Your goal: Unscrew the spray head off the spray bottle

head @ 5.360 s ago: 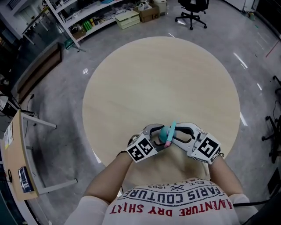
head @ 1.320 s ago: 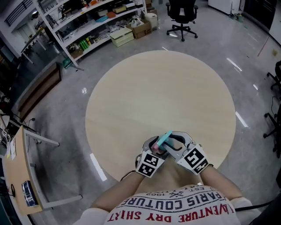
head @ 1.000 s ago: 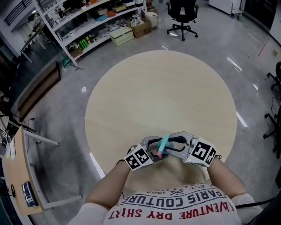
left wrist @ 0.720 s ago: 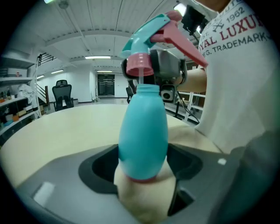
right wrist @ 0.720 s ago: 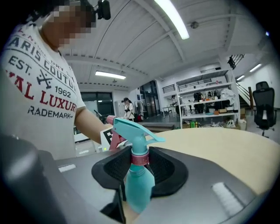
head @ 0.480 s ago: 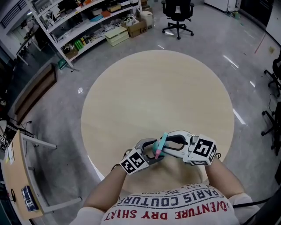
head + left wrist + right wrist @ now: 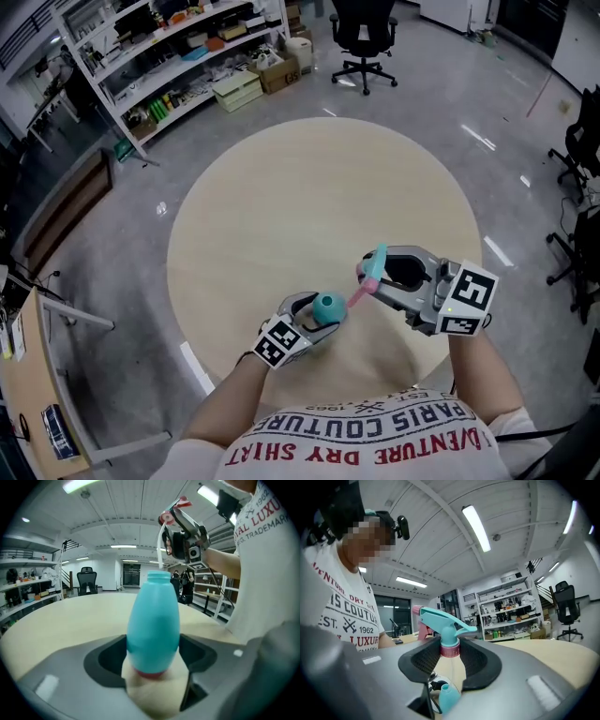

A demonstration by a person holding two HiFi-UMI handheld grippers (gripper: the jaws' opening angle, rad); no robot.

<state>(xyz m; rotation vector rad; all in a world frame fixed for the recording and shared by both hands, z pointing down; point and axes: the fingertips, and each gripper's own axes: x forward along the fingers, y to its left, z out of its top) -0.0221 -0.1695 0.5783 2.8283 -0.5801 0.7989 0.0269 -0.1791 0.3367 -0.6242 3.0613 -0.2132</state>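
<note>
A round beige wooden table (image 7: 328, 187) fills the middle of the head view, seen from above. At lower centre, the left gripper (image 7: 317, 317) clasps a teal plastic spray bottle (image 7: 328, 306) whose neck is open. In the left gripper view the bottle fills the centre of the frame, with both jaws pressed against its lower body.

To the right and slightly higher in the head view, clear of the bottle, the right gripper (image 7: 373, 279) holds the teal spray head (image 7: 377, 262). In the right gripper view, its jaws pinch the head's pink collar (image 7: 450, 651) at centre, and the head rises upright above them. At upper centre of the left gripper view, a thin white dip tube (image 7: 160, 545) hangs from the head.
</note>
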